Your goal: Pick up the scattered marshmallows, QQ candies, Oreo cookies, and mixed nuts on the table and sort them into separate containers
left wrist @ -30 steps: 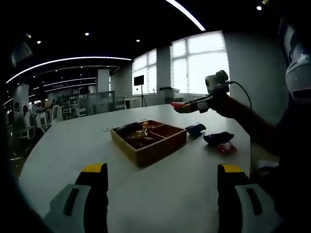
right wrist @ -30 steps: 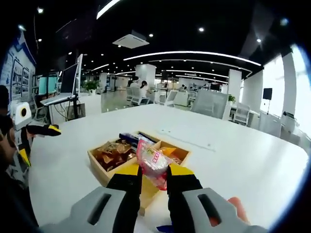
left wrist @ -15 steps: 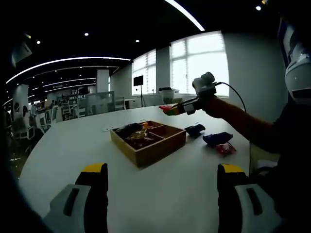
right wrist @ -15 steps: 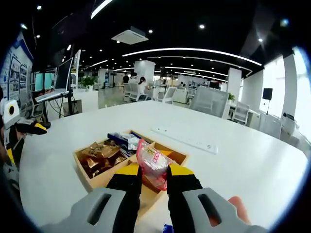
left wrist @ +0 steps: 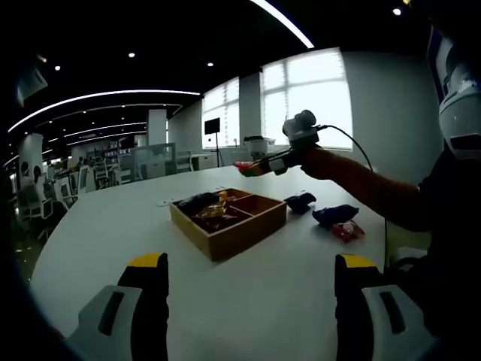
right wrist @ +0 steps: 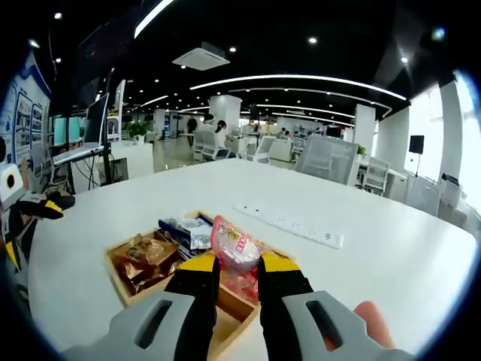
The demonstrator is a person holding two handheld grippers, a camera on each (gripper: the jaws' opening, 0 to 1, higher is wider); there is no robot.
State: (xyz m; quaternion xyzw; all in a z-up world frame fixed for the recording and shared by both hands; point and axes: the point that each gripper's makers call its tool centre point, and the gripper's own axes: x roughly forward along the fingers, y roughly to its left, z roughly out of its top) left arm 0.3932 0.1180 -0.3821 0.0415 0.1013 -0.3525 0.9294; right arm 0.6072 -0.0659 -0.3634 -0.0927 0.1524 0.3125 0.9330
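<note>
A pink-red candy packet (right wrist: 234,248) is pinched in my right gripper (right wrist: 237,272), which hangs over the wooden divided tray (right wrist: 122,284). Brown nut packets (right wrist: 145,256) and blue-white cookie packets (right wrist: 186,229) lie in the tray's compartments. In the left gripper view the right gripper (left wrist: 259,164) reaches in from the right above the tray (left wrist: 240,235), with the packet (left wrist: 243,165) at its tip. Two dark blue packets (left wrist: 301,201) (left wrist: 336,214) and a red packet (left wrist: 347,230) lie on the table right of the tray. My left gripper (left wrist: 250,301) stands open and low over the near table, holding nothing.
The round white table (left wrist: 113,226) has bare room on the left and in front of the tray. A white power strip (right wrist: 289,224) lies beyond the tray. My left gripper (right wrist: 34,207) sits at the left edge of the right gripper view. Office desks and chairs fill the background.
My right gripper has carried the candy packet leftward, from beside the tray to above it. The left gripper has not moved.
</note>
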